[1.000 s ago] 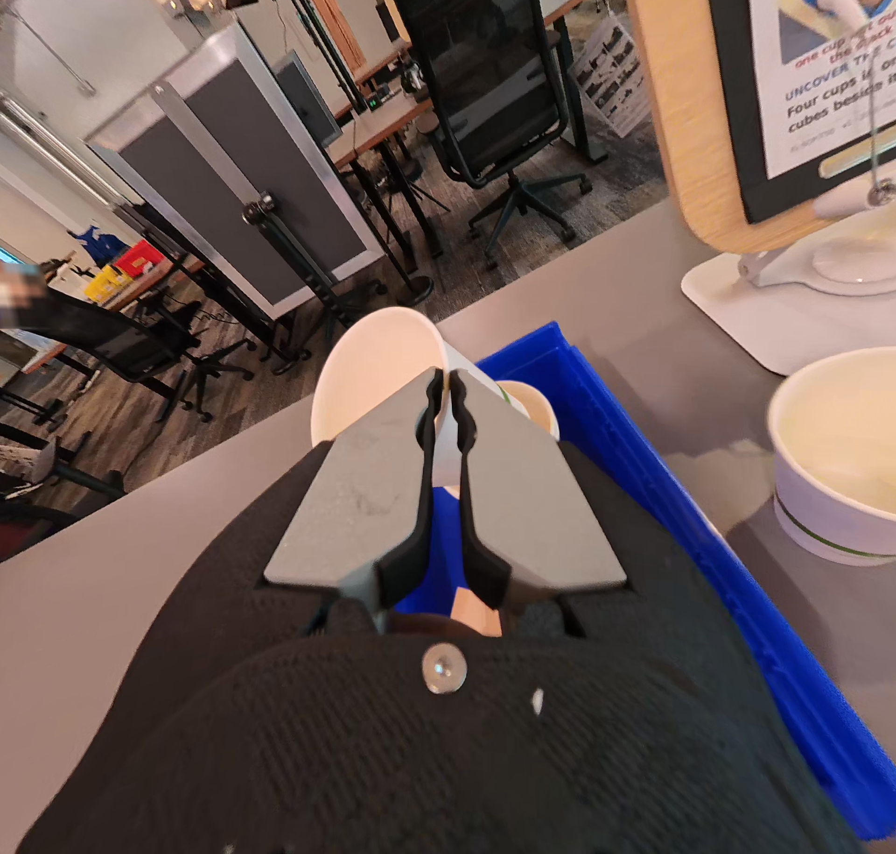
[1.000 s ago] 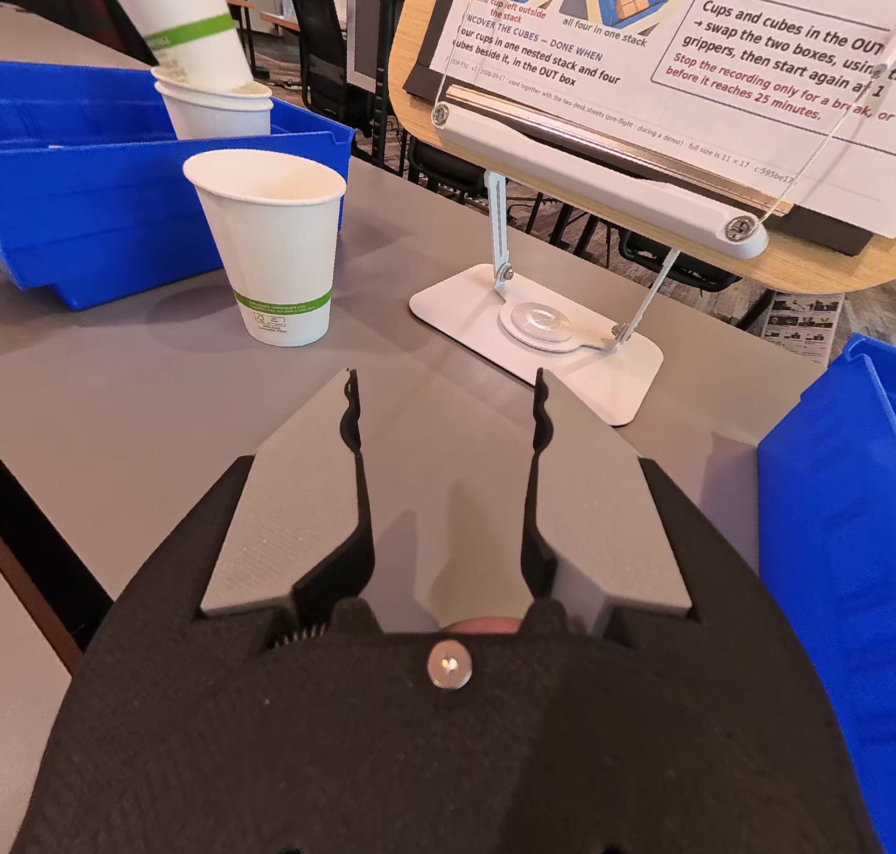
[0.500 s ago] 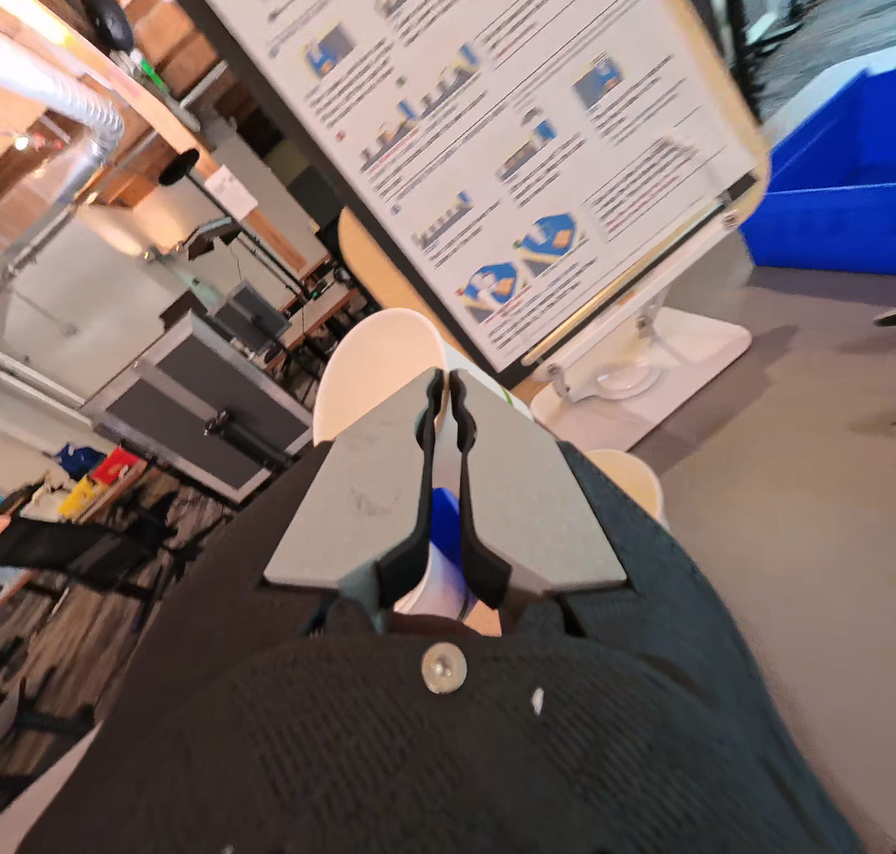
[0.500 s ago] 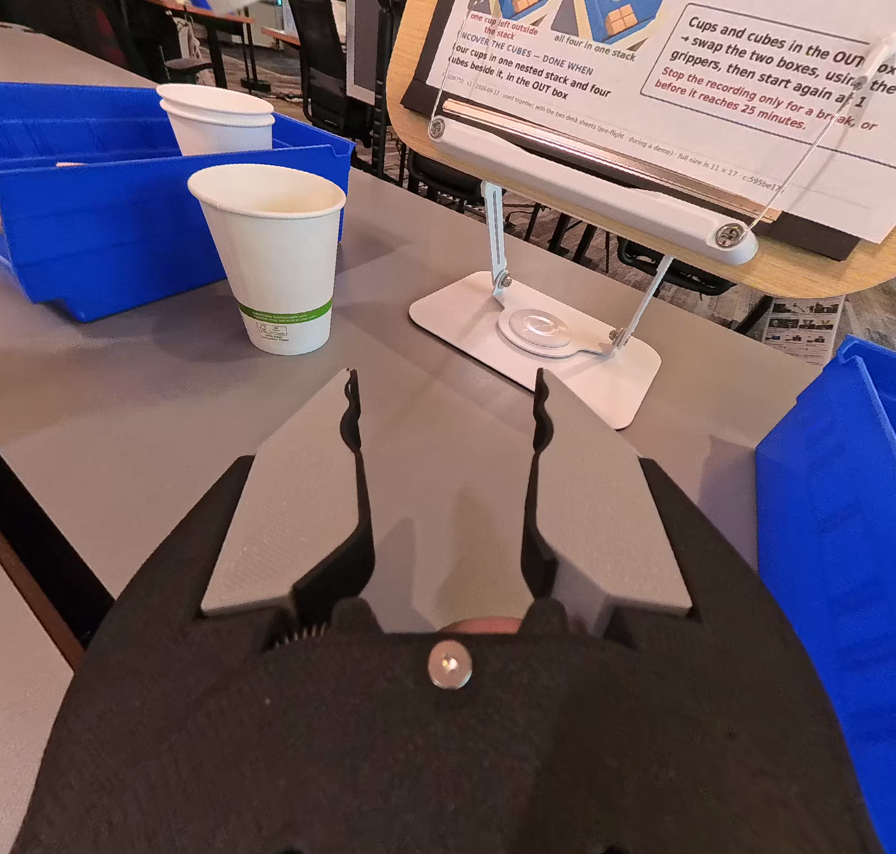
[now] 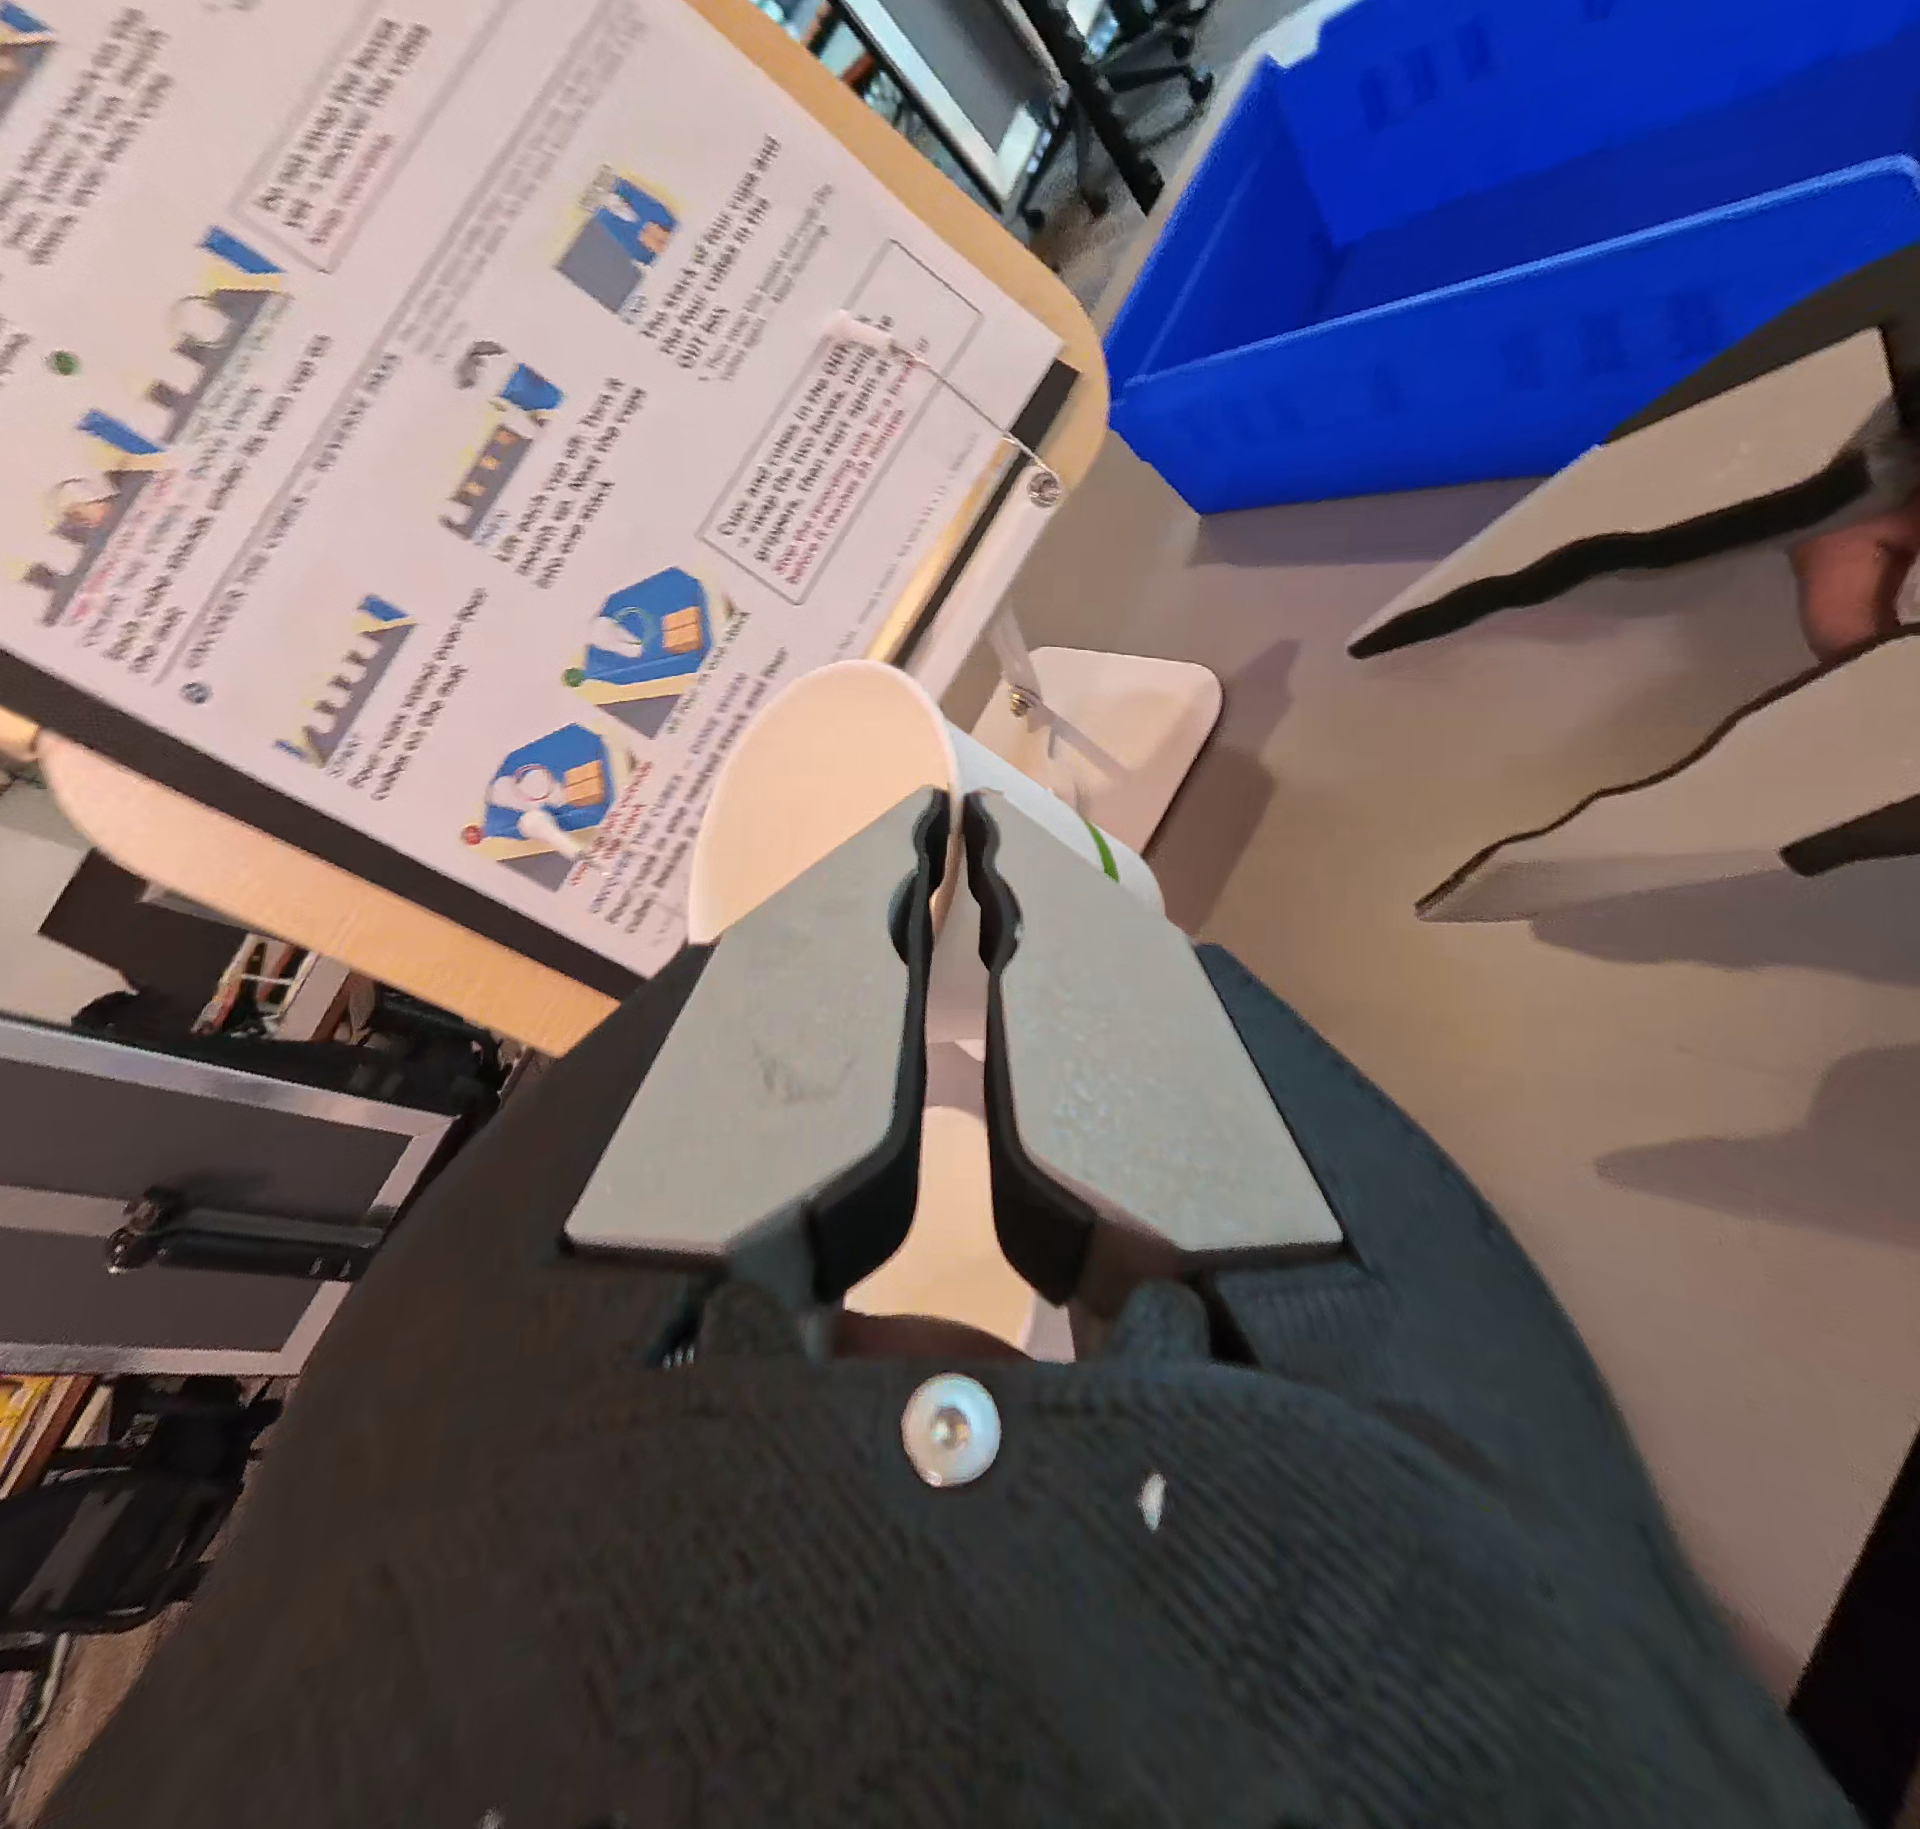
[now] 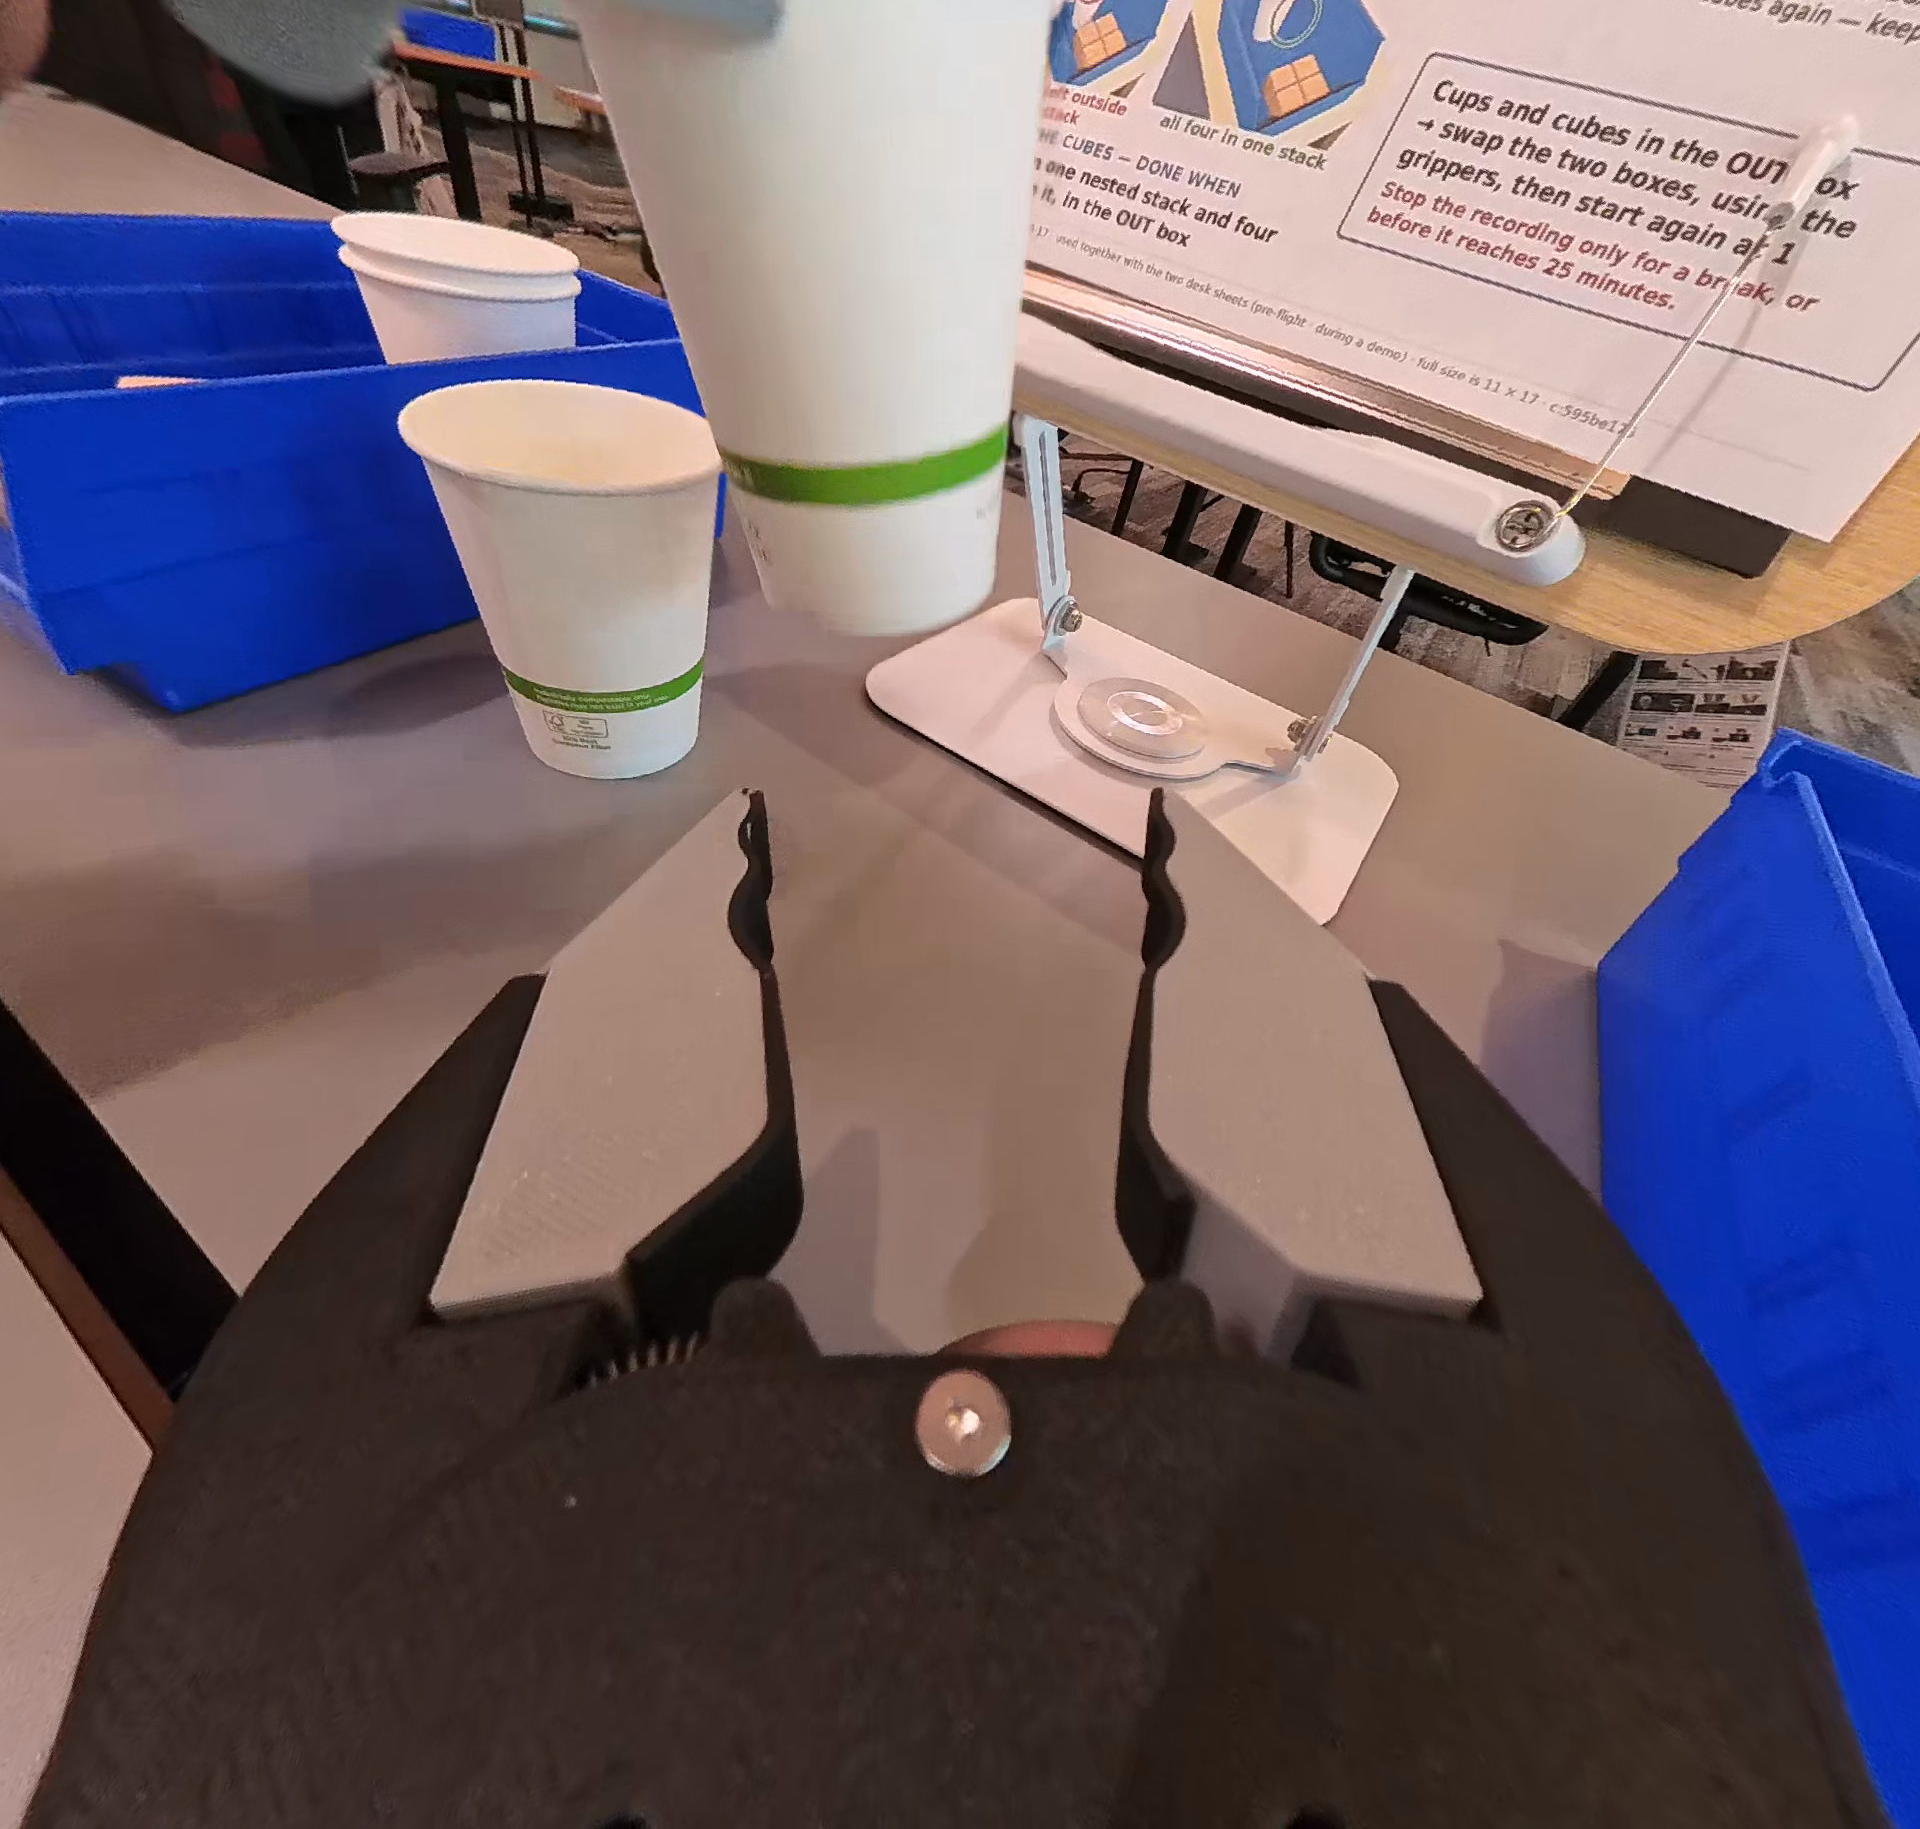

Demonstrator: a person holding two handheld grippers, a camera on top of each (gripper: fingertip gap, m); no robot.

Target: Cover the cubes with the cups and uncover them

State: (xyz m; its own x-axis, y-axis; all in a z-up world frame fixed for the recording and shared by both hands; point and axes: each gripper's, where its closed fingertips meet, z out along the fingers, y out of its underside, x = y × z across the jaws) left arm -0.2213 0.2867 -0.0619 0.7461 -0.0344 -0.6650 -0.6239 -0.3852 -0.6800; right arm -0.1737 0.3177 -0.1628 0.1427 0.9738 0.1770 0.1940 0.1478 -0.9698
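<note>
Left claw (image 5: 956, 829) is pinching the rim of a paper cup (image 6: 831, 273), carrying it in the air, mouth up. Right claw (image 6: 951, 829) is idling wide and empty above the table (image 6: 260, 865). Ahead-left of it: one cup (image 6: 582, 584) standing upright, stacked cups (image 6: 462, 288) sitting in the blue bin (image 6: 208, 532). No cubes showing; covering apparently not begun.

bare grey table (image 6: 312, 948) before right claw (image 6: 951, 844), standing cup (image 6: 582, 584) left, stand base (image 6: 1143, 740) ahead
</note>
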